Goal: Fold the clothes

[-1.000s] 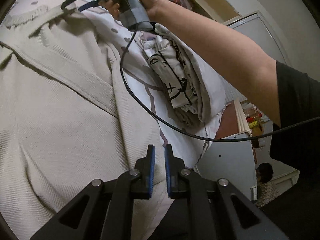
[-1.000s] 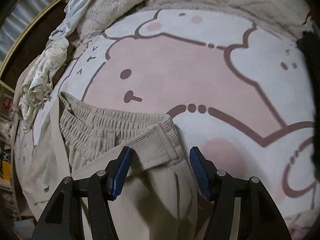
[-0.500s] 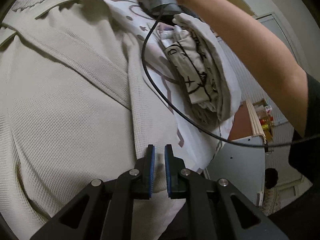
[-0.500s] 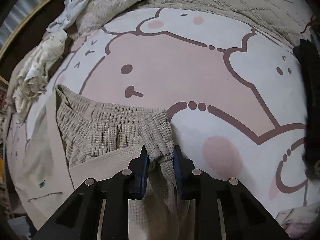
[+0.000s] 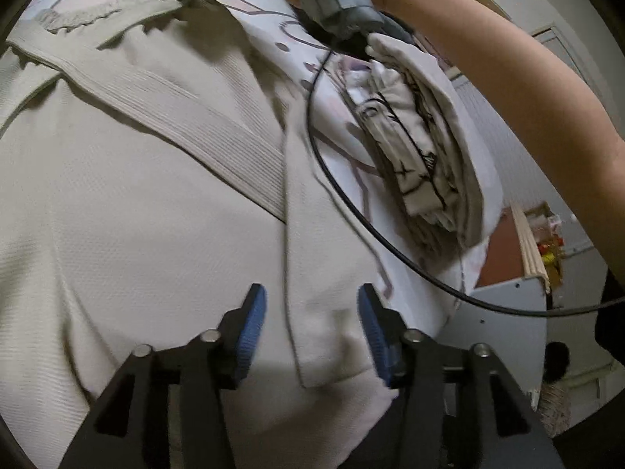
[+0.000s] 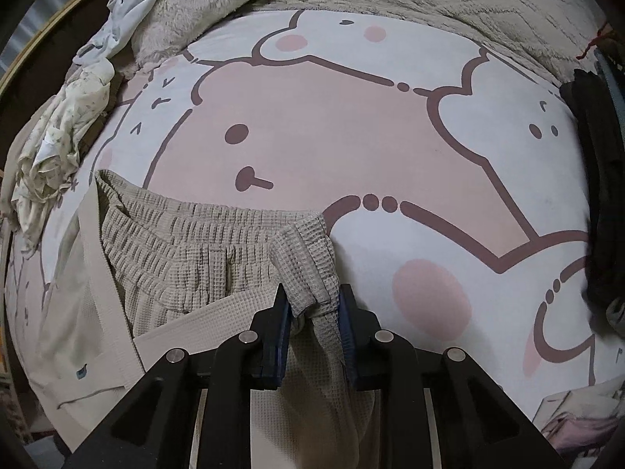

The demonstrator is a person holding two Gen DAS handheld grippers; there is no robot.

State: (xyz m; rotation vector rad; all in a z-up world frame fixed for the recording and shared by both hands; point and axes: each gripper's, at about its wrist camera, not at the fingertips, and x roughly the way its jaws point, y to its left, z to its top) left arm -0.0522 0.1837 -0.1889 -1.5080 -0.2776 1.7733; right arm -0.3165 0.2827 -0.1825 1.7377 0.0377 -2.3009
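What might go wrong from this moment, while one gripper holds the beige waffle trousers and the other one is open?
1. The right gripper pinches only a small bunch of the beige waffle-knit trousers' waistband; a strong pull may slip it free.
2. The left gripper, whose jaws have just been opening, holds nothing, so the cloth there may sag during a fold.
3. The black cable lies across the fabric and might snag.

beige waffle-knit garment (image 6: pixel 187 258), pink & white cartoon-print sheet (image 6: pixel 351 136), white clothes w/ black line print (image 5: pixel 414 148)
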